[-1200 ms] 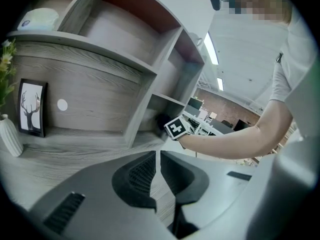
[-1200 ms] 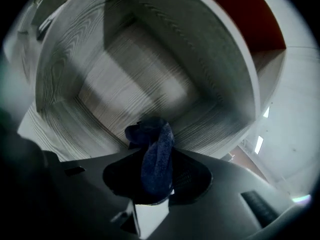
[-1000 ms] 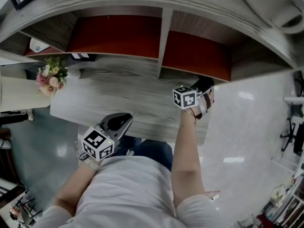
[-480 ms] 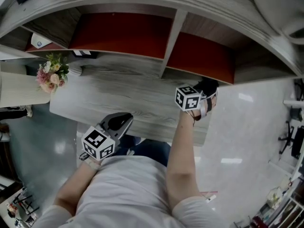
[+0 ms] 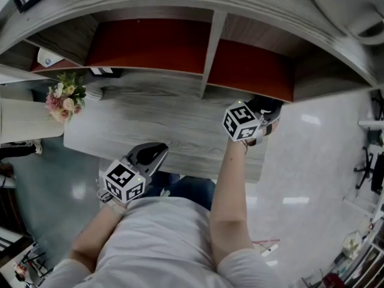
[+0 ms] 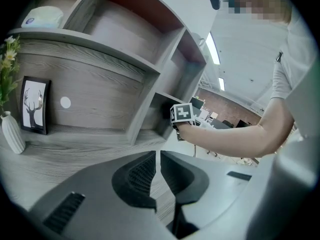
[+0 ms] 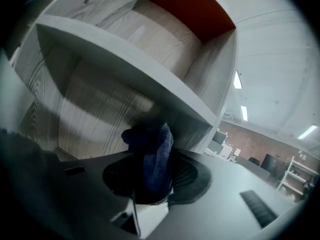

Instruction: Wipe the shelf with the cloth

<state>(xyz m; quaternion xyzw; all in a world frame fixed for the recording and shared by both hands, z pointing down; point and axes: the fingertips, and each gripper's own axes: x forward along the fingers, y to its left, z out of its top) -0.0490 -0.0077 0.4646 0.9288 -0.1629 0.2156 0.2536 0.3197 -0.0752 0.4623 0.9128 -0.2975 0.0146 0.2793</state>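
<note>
A dark blue cloth (image 7: pixel 154 151) is bunched between the jaws of my right gripper (image 7: pixel 156 170), which is shut on it. In the head view that right gripper (image 5: pixel 268 114) holds the cloth (image 5: pixel 264 105) at the front edge of the shelf's (image 5: pixel 207 57) right compartment, just below its red back panel (image 5: pixel 252 69). From the right gripper view, a grey shelf board (image 7: pixel 125 69) runs straight ahead. My left gripper (image 5: pixel 153 152) hangs over the near edge of the desk (image 5: pixel 168 122). Its jaws are shut with nothing between them (image 6: pixel 158 160).
A bunch of flowers (image 5: pixel 65 96) stands at the desk's left end. On the shelf's left side are a white vase (image 6: pixel 11 133) and a framed deer picture (image 6: pixel 34 111). A pale rounded object (image 6: pixel 42 16) lies on an upper shelf. Glossy floor (image 5: pixel 306 161) lies to the right.
My right gripper has risen with the cloth toward the right compartment and rolled, so its marker cube shows a different face. The left gripper has stayed where it was.
</note>
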